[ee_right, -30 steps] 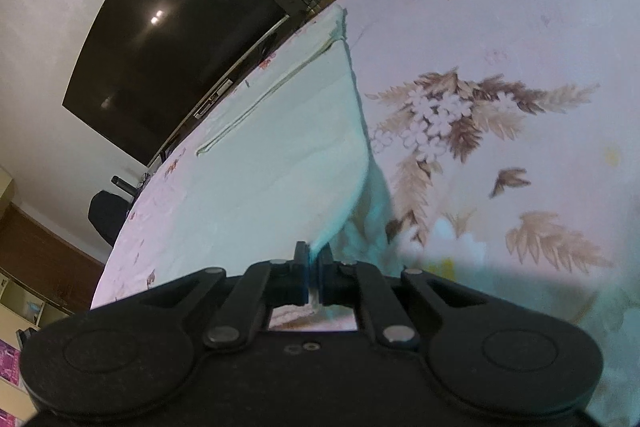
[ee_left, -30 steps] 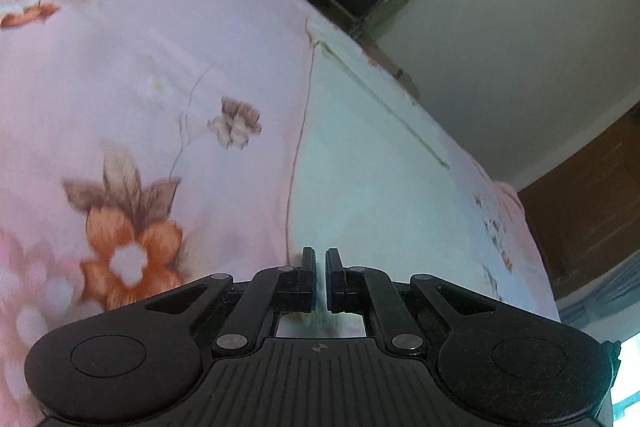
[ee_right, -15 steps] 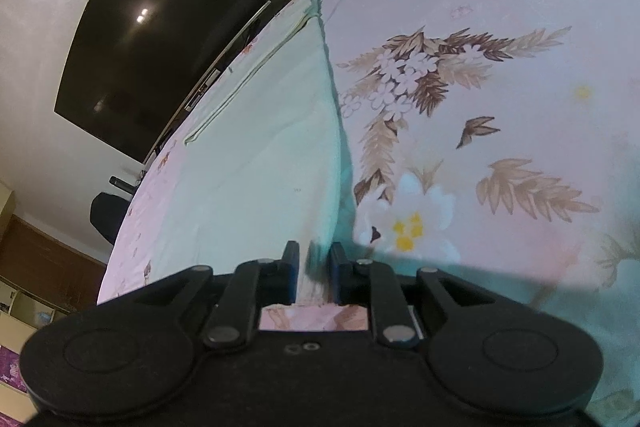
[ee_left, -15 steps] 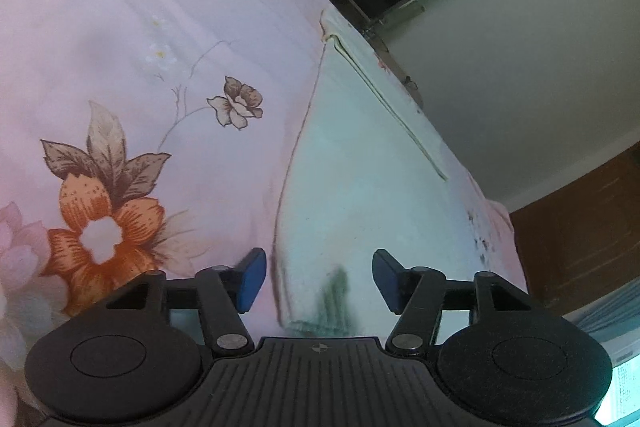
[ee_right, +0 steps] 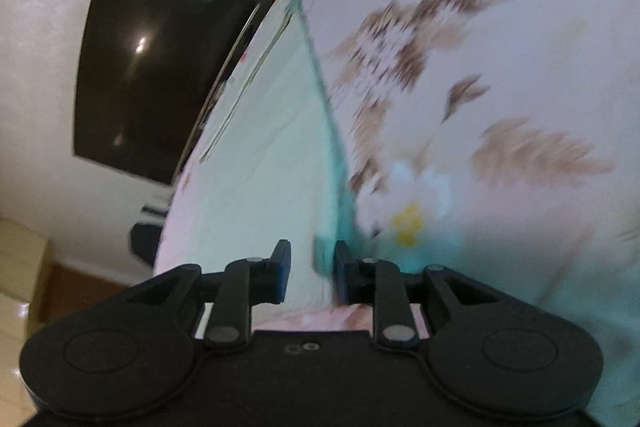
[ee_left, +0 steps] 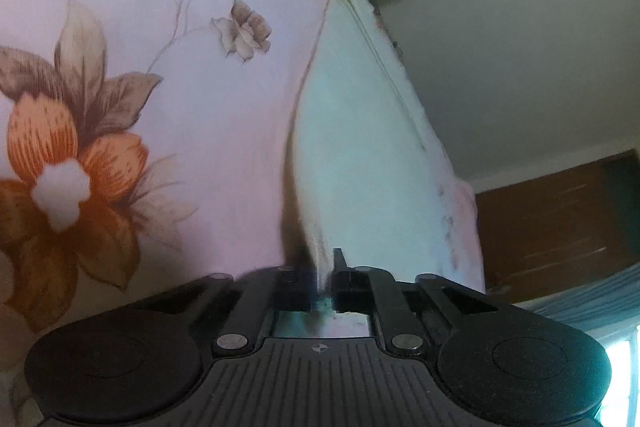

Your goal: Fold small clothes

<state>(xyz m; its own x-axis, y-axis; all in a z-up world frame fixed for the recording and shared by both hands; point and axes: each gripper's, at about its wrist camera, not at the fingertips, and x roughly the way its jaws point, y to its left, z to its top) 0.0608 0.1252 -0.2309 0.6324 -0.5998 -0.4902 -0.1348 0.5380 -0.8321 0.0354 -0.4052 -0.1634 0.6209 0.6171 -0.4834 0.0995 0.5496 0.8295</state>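
Note:
A pale mint-green garment (ee_left: 352, 147) lies flat on a pink floral bedsheet (ee_left: 160, 27). In the left wrist view my left gripper (ee_left: 322, 273) is shut on the garment's near left edge, with a fold of cloth pinched between its fingers. In the right wrist view the garment (ee_right: 264, 163) stretches away ahead. My right gripper (ee_right: 310, 267) is open, and the garment's near right edge stands between its fingers. This view is blurred by motion.
A dark television (ee_right: 148, 67) hangs on the wall beyond the bed's far edge. A brown wooden cabinet (ee_left: 560, 223) stands at the right in the left wrist view. The sheet (ee_right: 500, 87) spreads wide to the right of the garment.
My left gripper opened half a second ago and has now shut on the garment's edge. My right gripper, shut on the garment a second ago, has opened and is moving.

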